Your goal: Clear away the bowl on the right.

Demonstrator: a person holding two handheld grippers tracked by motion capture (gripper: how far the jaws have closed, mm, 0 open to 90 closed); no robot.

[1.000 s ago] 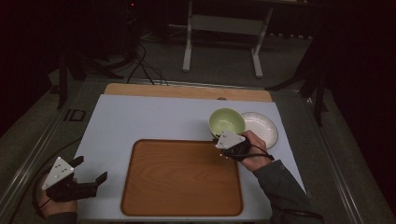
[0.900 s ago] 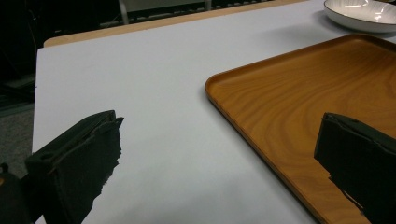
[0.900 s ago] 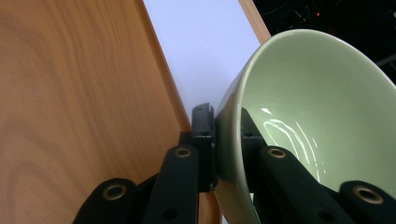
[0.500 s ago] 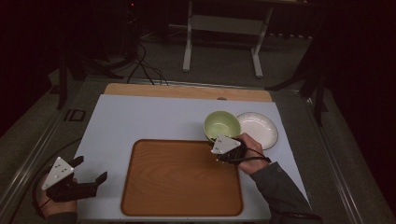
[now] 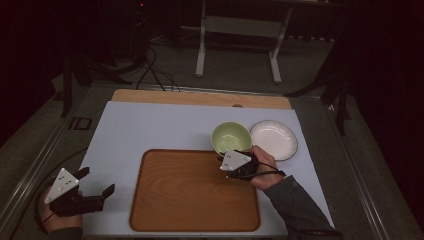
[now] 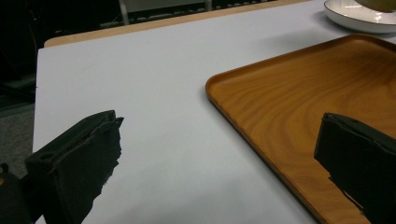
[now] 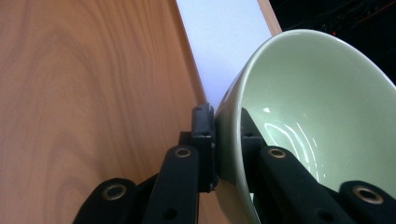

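Note:
A pale green bowl [image 5: 231, 136] hangs over the far right corner of the wooden tray [image 5: 190, 190], pinched at its near rim by my right gripper [image 5: 231, 154]. In the right gripper view the two black jaws clamp the green bowl's wall [image 7: 299, 112], one pad inside and one outside, with the wooden tray [image 7: 84, 93] below at left. My left gripper [image 5: 97, 184] rests at the table's near left corner, open and holding nothing. The left gripper view has its jaws wide apart over the white table top [image 6: 154, 102], beside the tray's edge [image 6: 261, 98].
A white plate [image 5: 274, 140] lies on the white table top [image 5: 150, 127] just right of the bowl. The white plate [image 6: 359, 16] sits at the far right in the left gripper view. A wooden strip [image 5: 200, 97] runs along the table's far edge.
My right gripper has carried the green bowl leftward and toward me, off the white plate and over the tray's far right corner. The left gripper has stayed still.

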